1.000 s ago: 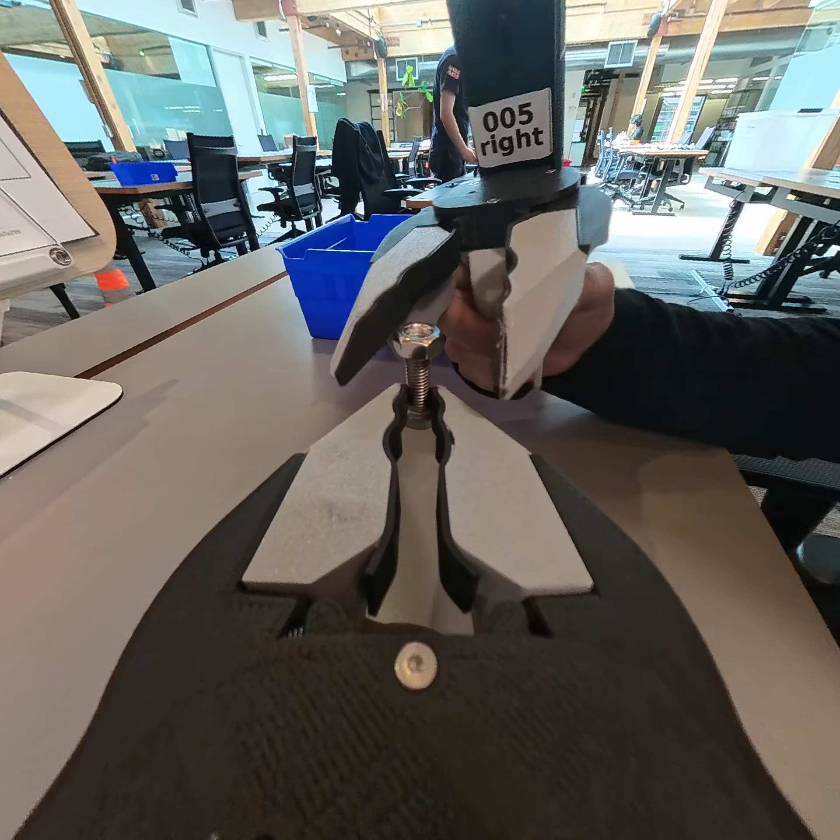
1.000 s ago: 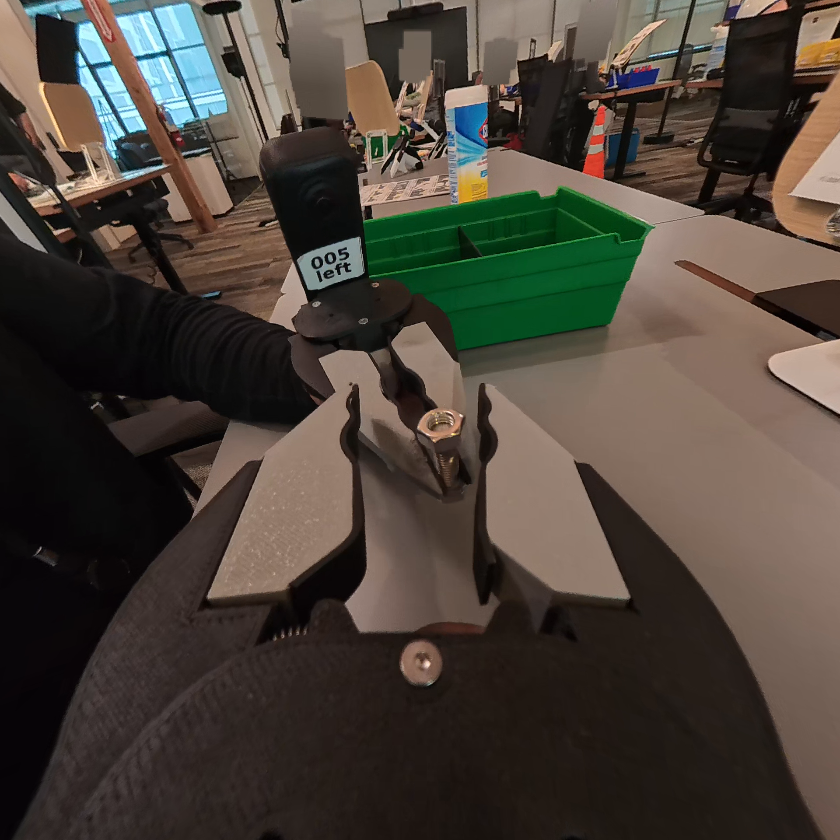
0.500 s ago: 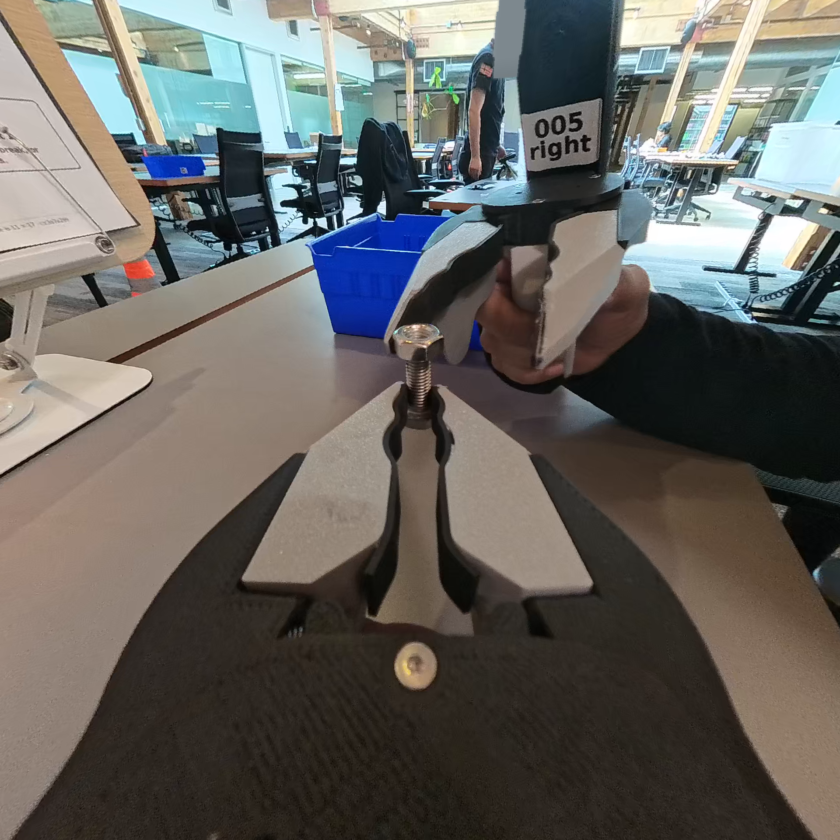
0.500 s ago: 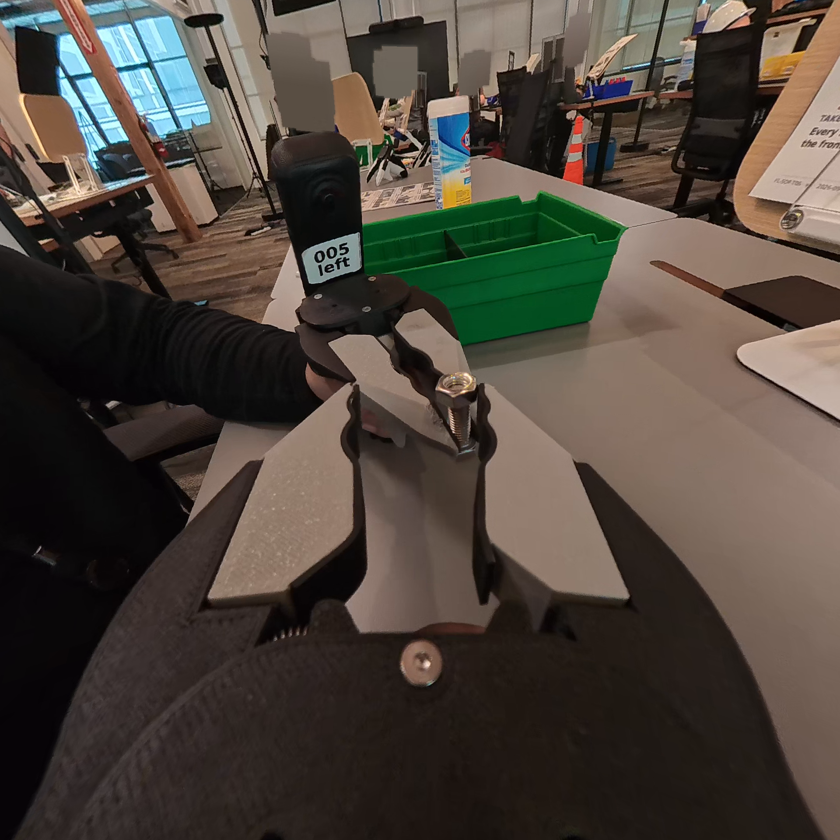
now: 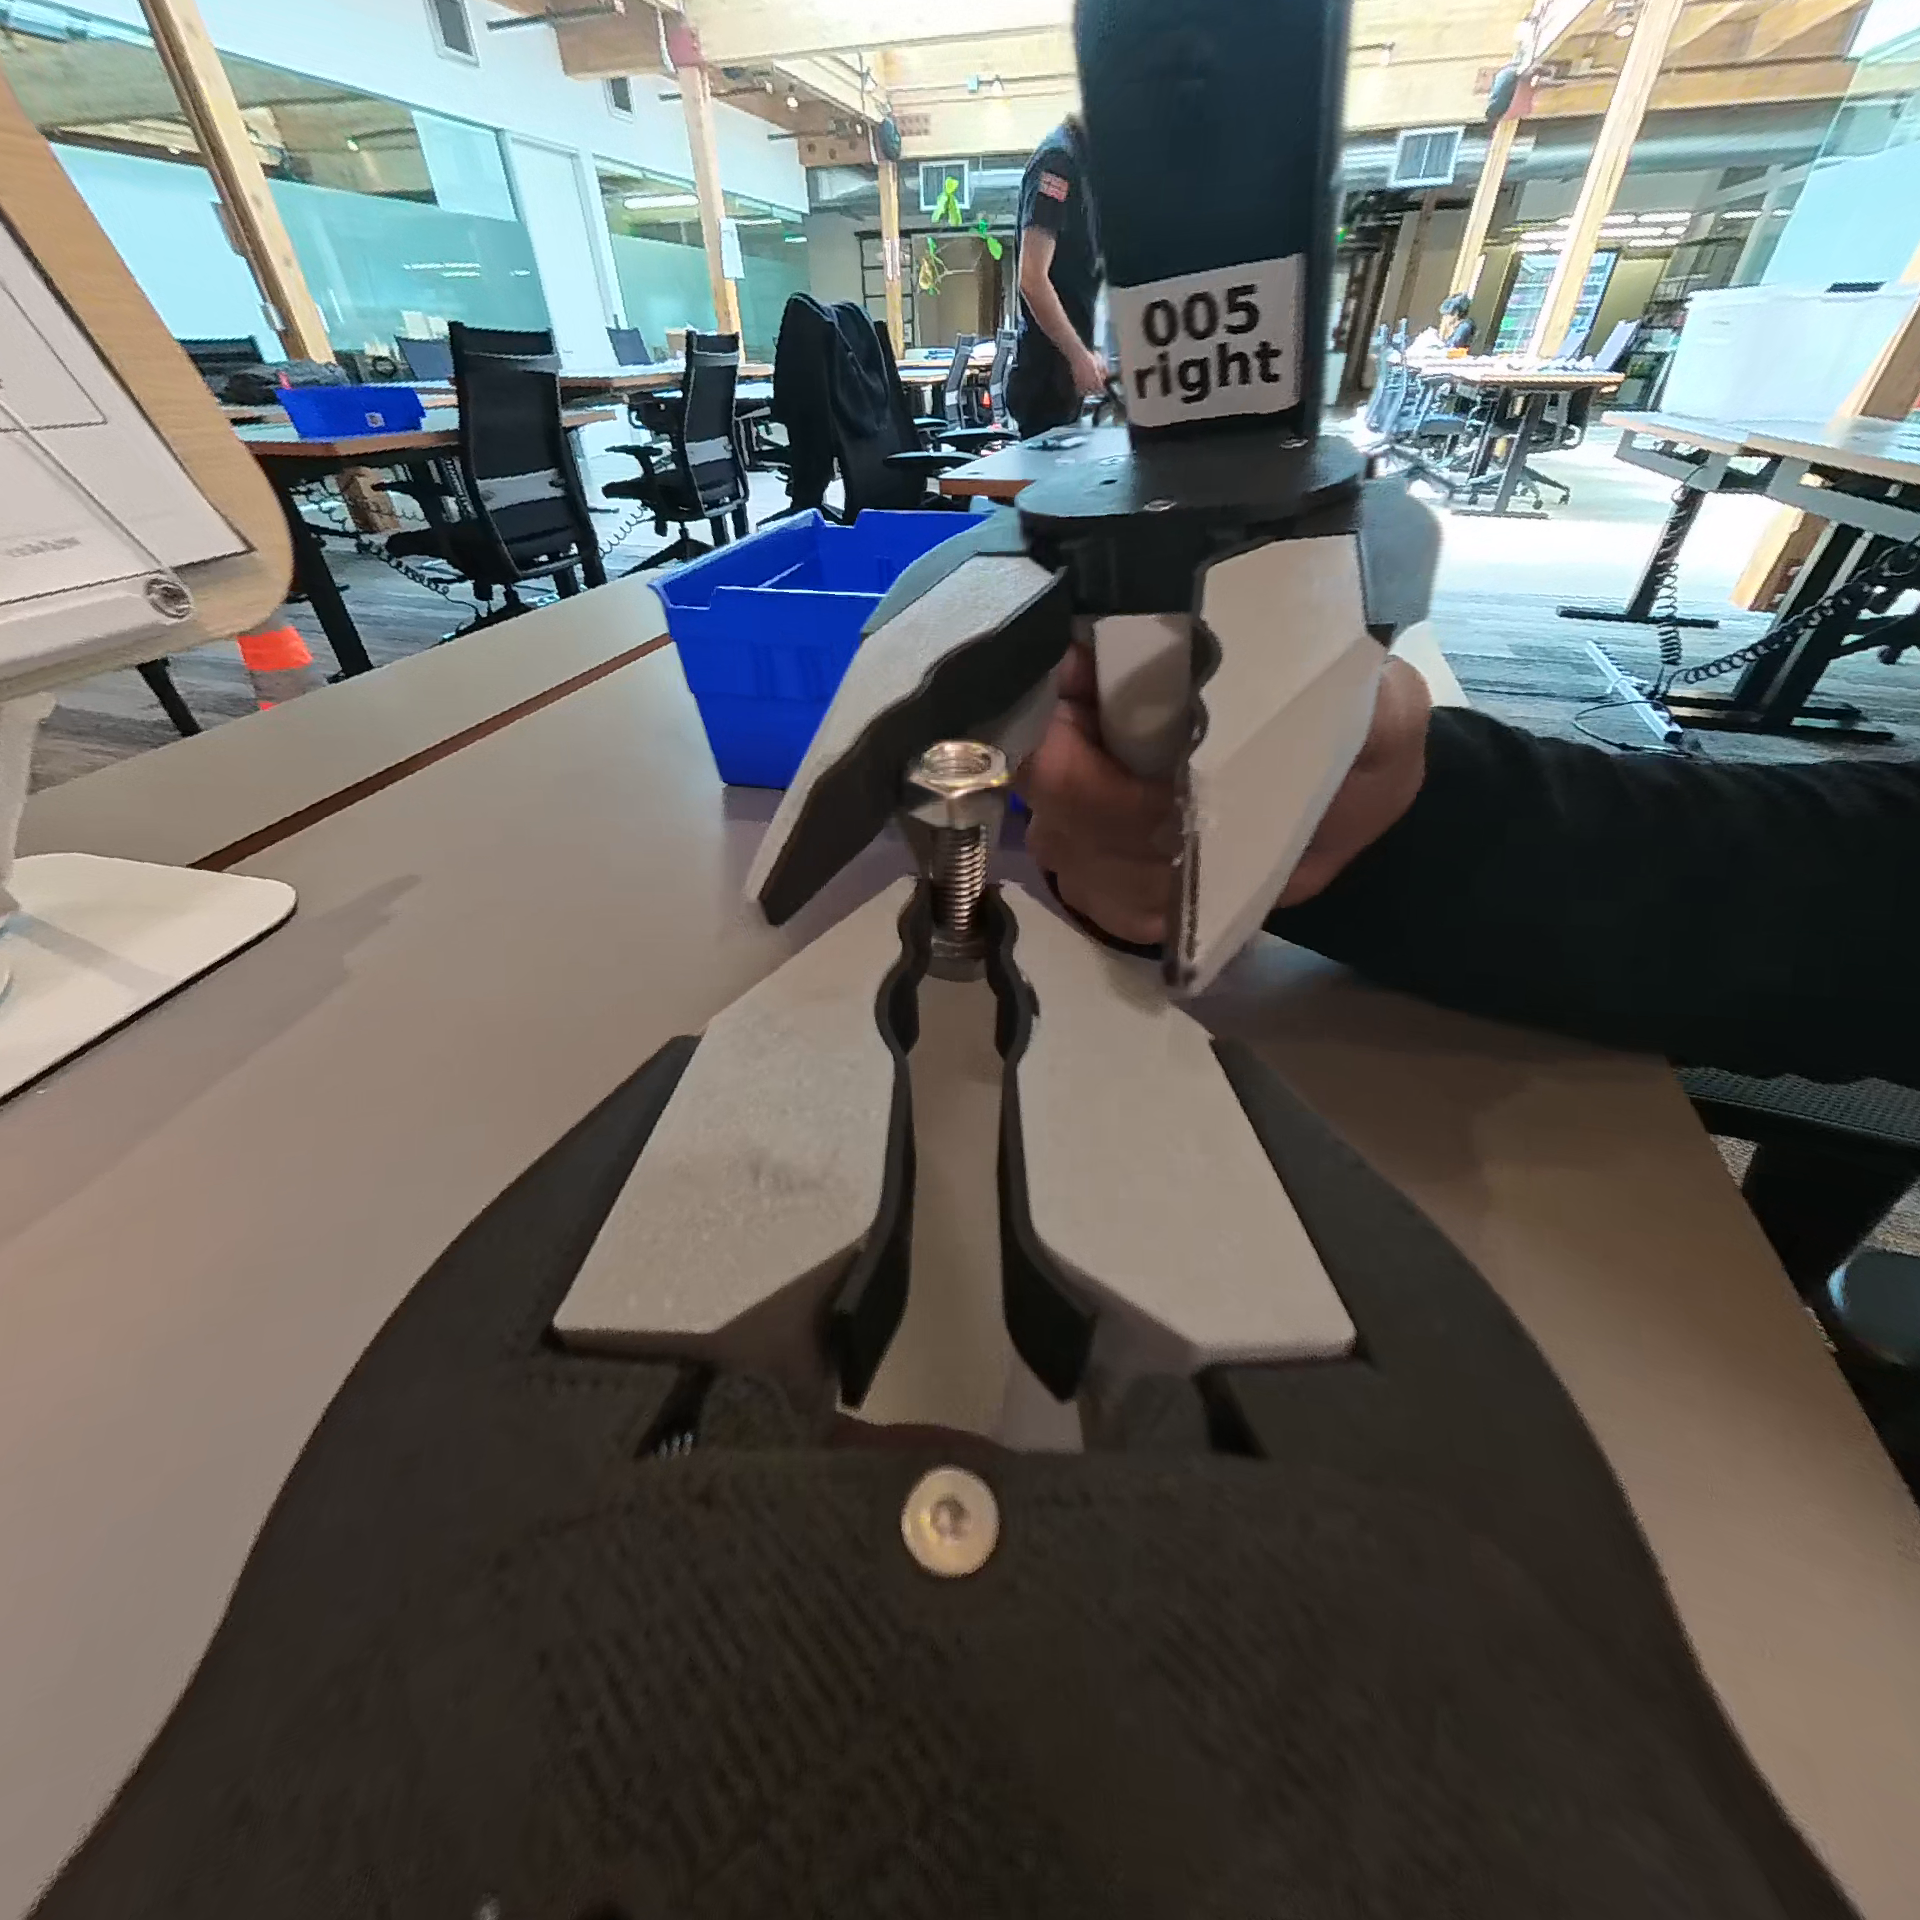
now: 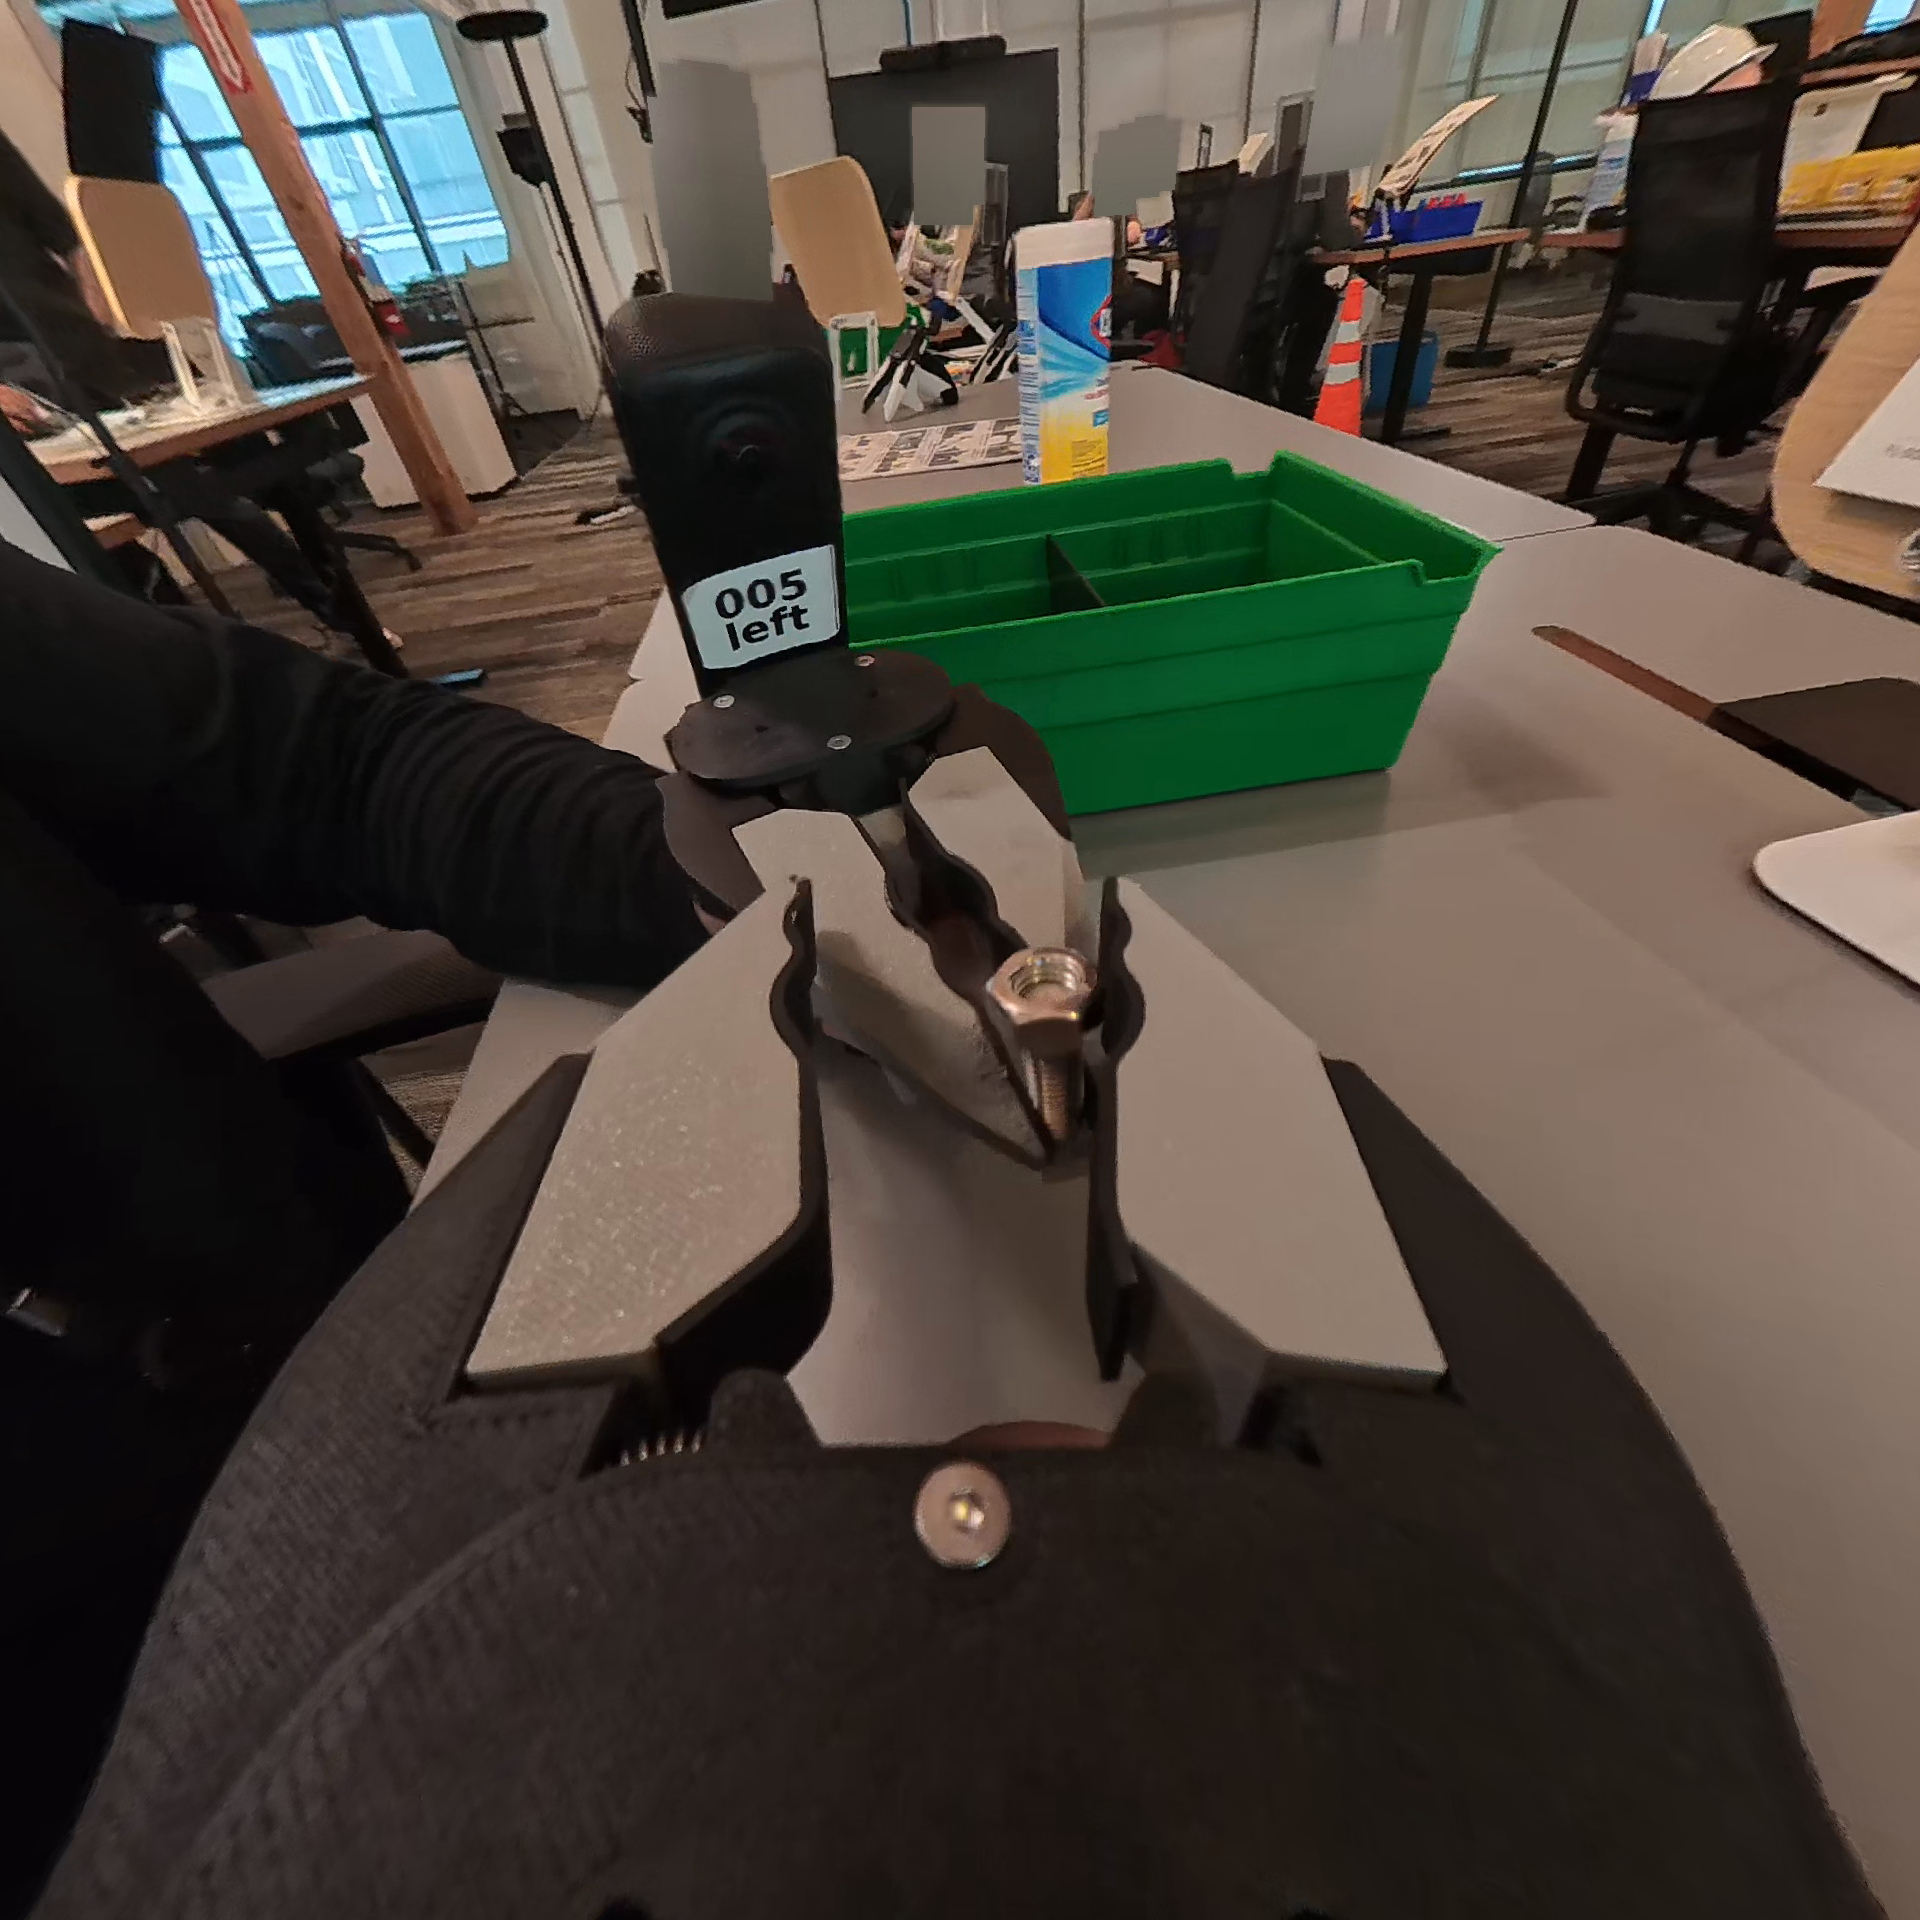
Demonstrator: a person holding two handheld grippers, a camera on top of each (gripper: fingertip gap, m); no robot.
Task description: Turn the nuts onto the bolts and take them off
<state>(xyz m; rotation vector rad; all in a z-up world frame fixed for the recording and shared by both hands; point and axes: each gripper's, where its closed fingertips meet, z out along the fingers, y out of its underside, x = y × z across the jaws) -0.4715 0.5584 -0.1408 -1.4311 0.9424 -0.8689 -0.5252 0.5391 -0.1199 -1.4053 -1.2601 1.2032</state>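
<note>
Left gripper (image 5: 956,951) stays clamped on the bolt (image 5: 956,883), hex nut (image 5: 954,774) at its top. Right gripper (image 6: 951,997), spread wide, has swung back beside the nut, probably re-gripping for another turn.

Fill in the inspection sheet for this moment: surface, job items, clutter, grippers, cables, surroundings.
Surface: grey table, bare near the work.
Job's things: bolt upright, nut at its top end.
Clutter: green bin, blue bin, white stand base.
Grippers: left gripper shut on bolt; right gripper open, nut against one finger.
Cables: coiled ones under far desks.
Surroundings: office desks, chairs, people.
</note>
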